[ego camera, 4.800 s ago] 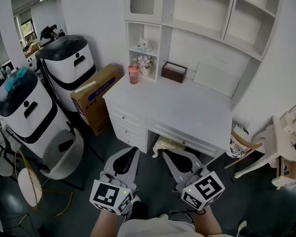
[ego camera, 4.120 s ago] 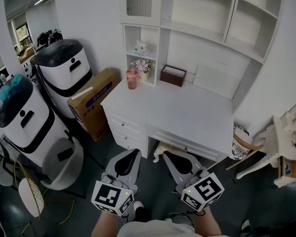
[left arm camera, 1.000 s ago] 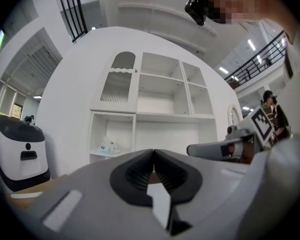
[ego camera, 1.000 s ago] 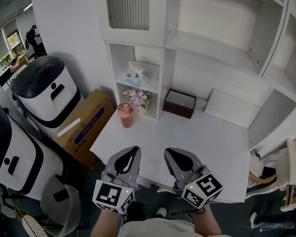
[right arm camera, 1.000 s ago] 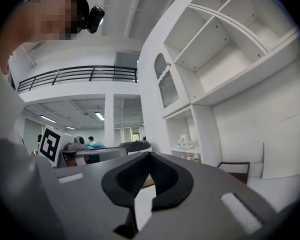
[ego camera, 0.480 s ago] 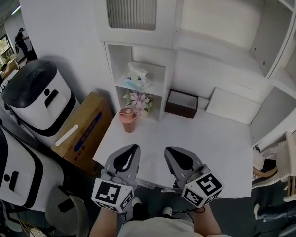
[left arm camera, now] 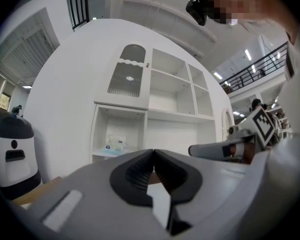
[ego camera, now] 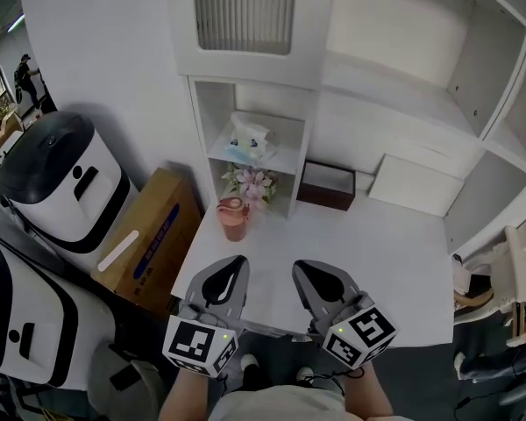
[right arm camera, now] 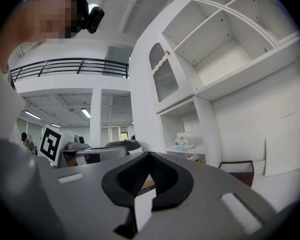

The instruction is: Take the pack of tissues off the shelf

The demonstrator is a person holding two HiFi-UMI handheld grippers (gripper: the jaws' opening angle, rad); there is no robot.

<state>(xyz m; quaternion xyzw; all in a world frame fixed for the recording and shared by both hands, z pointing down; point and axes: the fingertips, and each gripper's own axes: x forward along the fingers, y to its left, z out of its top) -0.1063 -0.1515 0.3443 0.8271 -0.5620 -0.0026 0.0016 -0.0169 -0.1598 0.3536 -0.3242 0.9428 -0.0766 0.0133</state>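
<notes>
The pack of tissues, a soft white bundle with a pale blue wrapper [ego camera: 248,139], is sitting on the white shelf board [ego camera: 285,161] inside the narrow open cubby at the left end of the desk's hutch. I am watching it through both gripper views too, where it is showing as a small pale lump in that cubby.

I am holding the grey left gripper [ego camera: 235,263] over the near edge of the white desk top [ego camera: 377,253], its jaws pressed together on nothing. The grey right gripper [ego camera: 302,268] is hovering just beside it, jaws likewise closed and empty. Both are well apart from the pack.

A pink cup [ego camera: 233,220] is standing on the desk below the shelf, beside a bunch of pink and white flowers [ego camera: 256,182], and a dark brown open box [ego camera: 326,185] is sitting further right.
</notes>
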